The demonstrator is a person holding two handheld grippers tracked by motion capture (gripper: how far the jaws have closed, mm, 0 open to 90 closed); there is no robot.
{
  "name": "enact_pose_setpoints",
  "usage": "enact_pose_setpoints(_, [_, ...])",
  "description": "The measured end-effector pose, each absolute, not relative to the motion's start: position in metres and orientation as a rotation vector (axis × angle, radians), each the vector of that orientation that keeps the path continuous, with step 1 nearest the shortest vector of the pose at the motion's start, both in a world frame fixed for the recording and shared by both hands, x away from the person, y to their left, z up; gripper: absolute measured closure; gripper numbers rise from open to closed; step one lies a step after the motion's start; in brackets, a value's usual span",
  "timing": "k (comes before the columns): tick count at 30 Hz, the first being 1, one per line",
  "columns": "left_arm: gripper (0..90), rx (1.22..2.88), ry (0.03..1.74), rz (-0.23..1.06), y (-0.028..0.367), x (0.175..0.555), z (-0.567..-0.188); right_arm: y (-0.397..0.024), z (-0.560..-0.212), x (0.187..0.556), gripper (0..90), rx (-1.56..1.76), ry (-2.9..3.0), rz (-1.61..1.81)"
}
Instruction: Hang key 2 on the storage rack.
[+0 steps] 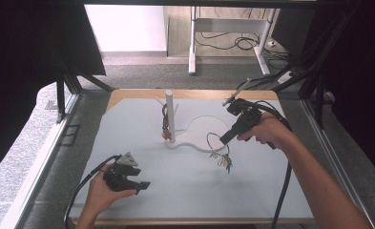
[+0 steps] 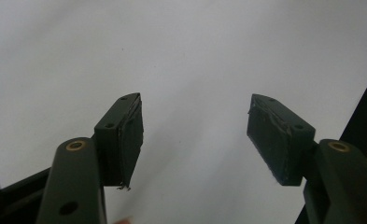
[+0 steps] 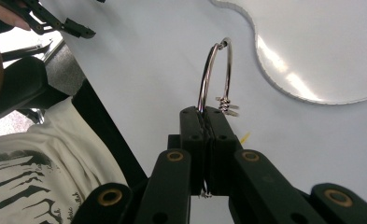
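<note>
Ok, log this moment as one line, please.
right gripper: shut on thin metal ring, charms dangling | left gripper: open, empty, over grey mat | white post stand: upright, another ring hung on it

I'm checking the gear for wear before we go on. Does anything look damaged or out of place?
Yes: the dark pads lining the open left gripper look frayed, with ragged edges and loose threads at one lower corner. The right gripper is shut cleanly on the thin silver metal ring, and nothing there looks askew.
</note>
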State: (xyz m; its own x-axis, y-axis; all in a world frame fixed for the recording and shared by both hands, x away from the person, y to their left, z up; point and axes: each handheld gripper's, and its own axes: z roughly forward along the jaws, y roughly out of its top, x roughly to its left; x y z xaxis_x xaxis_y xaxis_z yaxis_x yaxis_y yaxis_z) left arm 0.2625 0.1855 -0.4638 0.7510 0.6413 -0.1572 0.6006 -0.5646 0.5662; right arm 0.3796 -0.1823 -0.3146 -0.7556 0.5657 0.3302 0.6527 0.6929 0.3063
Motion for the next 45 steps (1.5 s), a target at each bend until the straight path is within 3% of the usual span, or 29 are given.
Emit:
enact_pose_setpoints(27, [36.5,2.329,0.922,0.090,0.189,0.261,-0.460,-0.177,-0.285,0.417,87.7,-1.034,-2.700,-0.684])
enact_pose_setpoints(45, [36.4,2.296,0.917,0.072,0.191,0.258,-0.457,-0.156,-0.295,0.447,87.8,-1.076,-2.695,-0.624])
